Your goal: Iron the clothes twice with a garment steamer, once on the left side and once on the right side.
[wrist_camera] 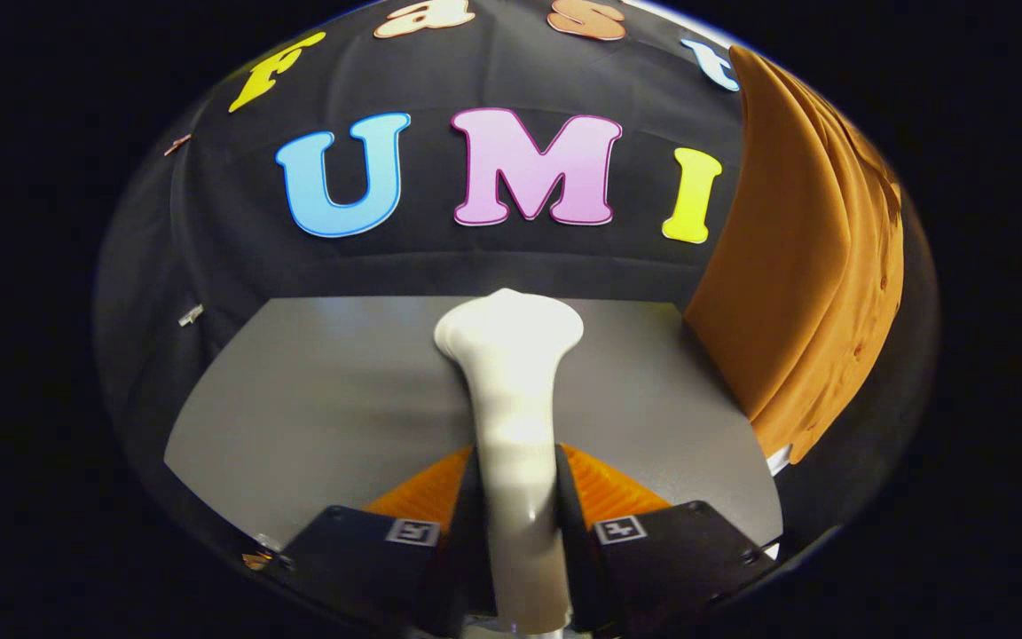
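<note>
We see our gripper (518, 497) clenched on the handle of the garment steamer (511, 373), both fingers (427, 497) pressing against its sides, though the handle's lower end is cut off below them and we cannot make out any cord or controls. The steamer is glossy and cream-white, a slim neck widening into a flared head, its long axis running straight ahead of the fingers and away from us over the grey table (325, 390). Beyond and to the right hangs the orange garment (795, 266), near the head but apart from it, its far side curving out of sight.
</note>
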`<state>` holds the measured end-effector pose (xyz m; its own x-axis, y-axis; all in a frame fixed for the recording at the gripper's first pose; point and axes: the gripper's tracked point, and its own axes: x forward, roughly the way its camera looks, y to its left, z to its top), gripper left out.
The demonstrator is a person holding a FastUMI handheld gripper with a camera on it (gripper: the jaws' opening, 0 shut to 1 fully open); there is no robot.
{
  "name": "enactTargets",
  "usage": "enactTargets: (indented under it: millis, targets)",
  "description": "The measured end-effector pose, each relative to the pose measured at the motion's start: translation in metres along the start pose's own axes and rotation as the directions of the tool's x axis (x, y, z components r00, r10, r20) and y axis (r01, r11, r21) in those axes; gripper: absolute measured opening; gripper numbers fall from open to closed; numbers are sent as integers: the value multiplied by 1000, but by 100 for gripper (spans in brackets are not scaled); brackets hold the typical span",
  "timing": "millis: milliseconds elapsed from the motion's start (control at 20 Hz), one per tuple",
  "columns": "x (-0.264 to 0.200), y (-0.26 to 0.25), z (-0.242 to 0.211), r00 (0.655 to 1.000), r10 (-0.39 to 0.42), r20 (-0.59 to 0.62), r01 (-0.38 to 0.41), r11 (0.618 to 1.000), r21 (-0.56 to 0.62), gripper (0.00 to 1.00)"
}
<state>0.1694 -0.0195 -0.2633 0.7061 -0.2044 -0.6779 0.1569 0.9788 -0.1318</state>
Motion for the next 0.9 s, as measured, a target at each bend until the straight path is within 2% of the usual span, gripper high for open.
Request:
enactTargets:
  millis: [50, 150, 400, 700, 900]
  targets:
    - [-3, -1, 1, 1000, 5, -2, -5, 1000, -12, 47]
    - [-10, 2, 4, 1000, 12, -5, -13, 999, -53, 41]
    - [-21, 6, 10, 998, 56, 42, -53, 996, -70, 41]
    - [-64, 3, 30, 979, 117, 170, -113, 993, -33, 41]
    - [-95, -7, 35, 967, 112, 229, -109, 994, -26, 41]
